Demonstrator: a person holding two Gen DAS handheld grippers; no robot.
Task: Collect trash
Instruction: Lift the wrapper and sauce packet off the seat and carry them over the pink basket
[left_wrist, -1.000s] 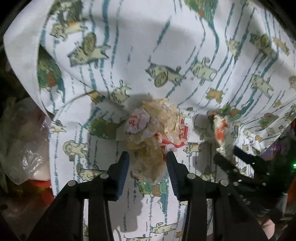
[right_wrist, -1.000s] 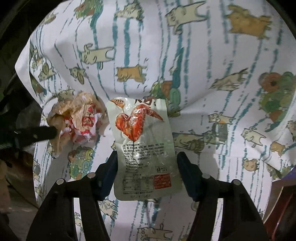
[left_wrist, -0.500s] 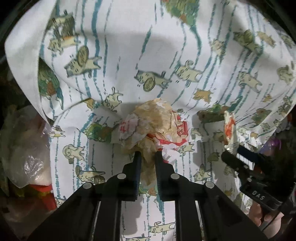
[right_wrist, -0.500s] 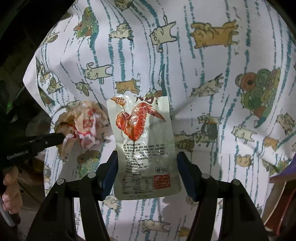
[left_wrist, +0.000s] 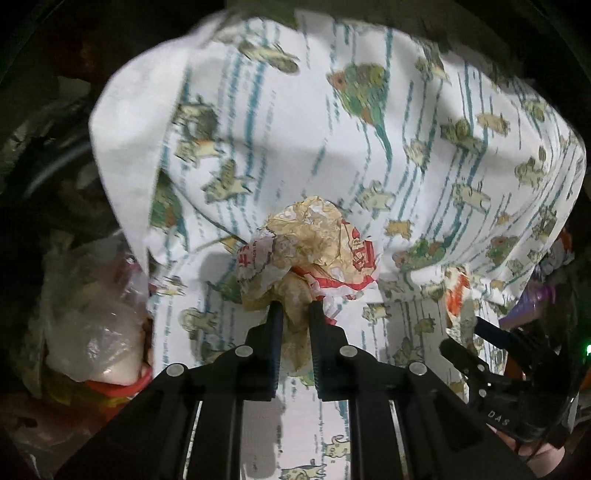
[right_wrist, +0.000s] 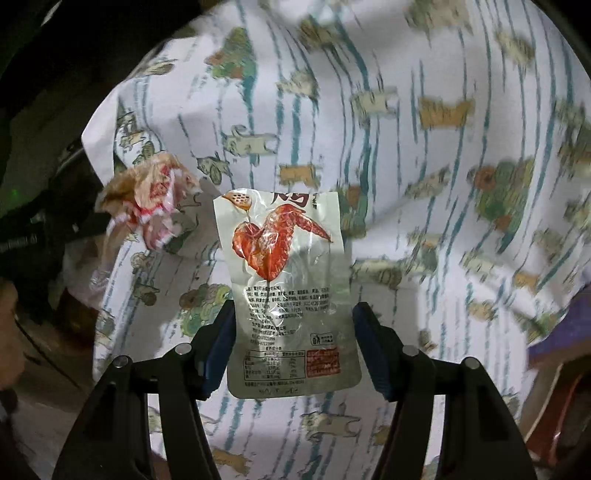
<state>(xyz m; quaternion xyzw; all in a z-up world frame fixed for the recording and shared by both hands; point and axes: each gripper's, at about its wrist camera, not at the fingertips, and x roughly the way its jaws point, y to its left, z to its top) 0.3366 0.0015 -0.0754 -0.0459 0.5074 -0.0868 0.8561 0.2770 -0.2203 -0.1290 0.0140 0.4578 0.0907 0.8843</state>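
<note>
A crumpled tan, red and white paper wrapper (left_wrist: 314, 247) is pinched between the fingers of my left gripper (left_wrist: 294, 312), held above the patterned tablecloth (left_wrist: 332, 129). It also shows in the right wrist view (right_wrist: 147, 195). A flat silver snack pouch (right_wrist: 288, 295) printed with a red chicken wing is clamped by its side edges between the fingers of my right gripper (right_wrist: 293, 314). The pouch is held off the cloth (right_wrist: 424, 184). The right gripper shows edge-on in the left wrist view (left_wrist: 480, 339).
The cloth-covered table drops off at the left. A clear plastic bag (left_wrist: 96, 328) of rubbish sits low at the left, beside the cloth's hanging edge. A purple thing (right_wrist: 561, 328) and a brown box edge (right_wrist: 554, 406) lie at the right.
My left gripper closed on the crumpled wrapper and lifted it. Both grippers pulled up and back from the cloth; the pouch stays clamped in the right gripper.
</note>
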